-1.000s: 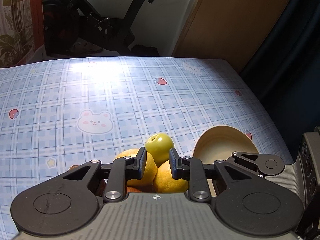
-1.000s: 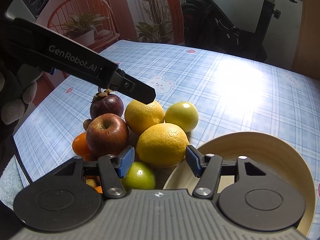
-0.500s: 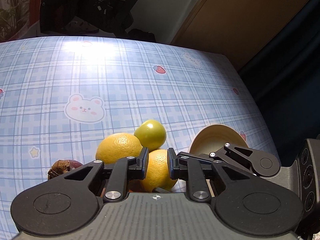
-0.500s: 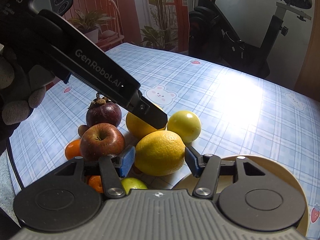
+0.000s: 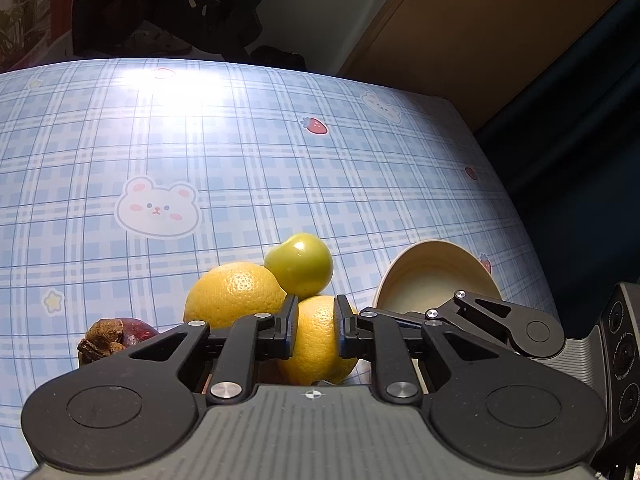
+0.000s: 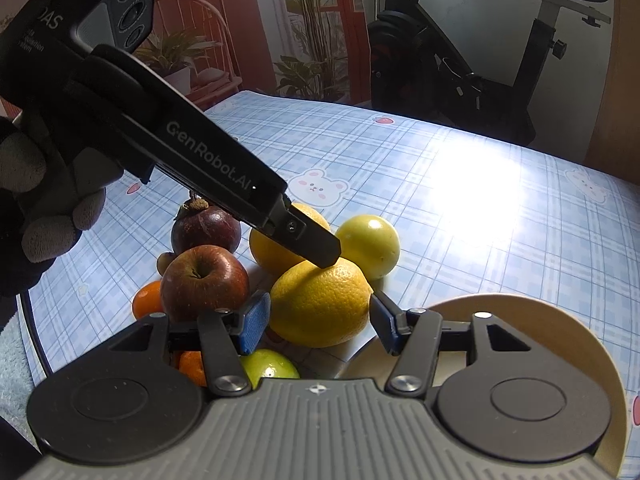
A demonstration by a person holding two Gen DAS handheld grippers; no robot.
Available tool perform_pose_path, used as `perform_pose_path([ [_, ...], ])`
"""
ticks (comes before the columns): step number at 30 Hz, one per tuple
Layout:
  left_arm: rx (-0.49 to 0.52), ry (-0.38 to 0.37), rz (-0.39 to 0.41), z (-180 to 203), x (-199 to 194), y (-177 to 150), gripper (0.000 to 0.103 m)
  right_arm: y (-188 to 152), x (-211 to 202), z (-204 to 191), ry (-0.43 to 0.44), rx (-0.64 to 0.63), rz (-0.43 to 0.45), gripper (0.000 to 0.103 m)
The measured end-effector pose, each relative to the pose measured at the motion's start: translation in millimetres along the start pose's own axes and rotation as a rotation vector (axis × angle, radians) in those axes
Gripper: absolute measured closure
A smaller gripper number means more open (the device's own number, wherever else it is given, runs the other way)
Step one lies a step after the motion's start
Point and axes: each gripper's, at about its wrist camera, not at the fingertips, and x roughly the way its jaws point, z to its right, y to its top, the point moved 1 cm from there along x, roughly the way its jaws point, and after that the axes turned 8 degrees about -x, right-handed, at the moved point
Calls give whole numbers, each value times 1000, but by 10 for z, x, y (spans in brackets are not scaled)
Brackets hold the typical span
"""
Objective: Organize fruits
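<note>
Strong light fell from beyond the far edge of the counter (image 6: 460, 152), blowing out a white patch of glare on its checked cover in both views. Small highlights sat on the green fruit (image 5: 299, 266) and the yellow fruit (image 6: 368, 241). The room behind stayed dim, and the right side of the left wrist view was nearly black. Fisheye distortion bowed the counter's lines towards the edges. The fruit was sharp; each gripper body in the foreground lay in shadow.

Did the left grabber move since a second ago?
Yes. In the right wrist view the left gripper has slid down and right, from beside the mangosteen to the near orange, while the fruit pile stays put.
</note>
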Motion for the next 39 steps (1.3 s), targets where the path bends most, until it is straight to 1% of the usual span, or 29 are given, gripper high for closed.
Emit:
perform_pose_path([
  [5, 13, 12, 5, 15, -4, -8, 83, -39, -47, -14, 16, 11, 1, 44],
  [14, 0, -5, 8, -17, -33, -35, 83, 19, 37, -82, -31, -34, -29, 43],
  [20, -21, -21, 7, -47, -43, -33, 83, 25, 58, -113, -36, -63, -32, 43],
  [29, -13, -17, 8, -38, -64, -52, 83, 39, 57, -134, -39, -68, -27, 43],
  [33, -12, -17, 10, -35, -61, -52, 83, 41, 20, -106, -8, -53, 1, 43],
  [36, 8, -14, 11, -15, -56, -60, 83, 46, 17, -121, -11, -55, 4, 43],
  [39, 0, -14, 11, -30, -61, -59, 83, 47, 9, -129, -8, -55, 8, 43],
])
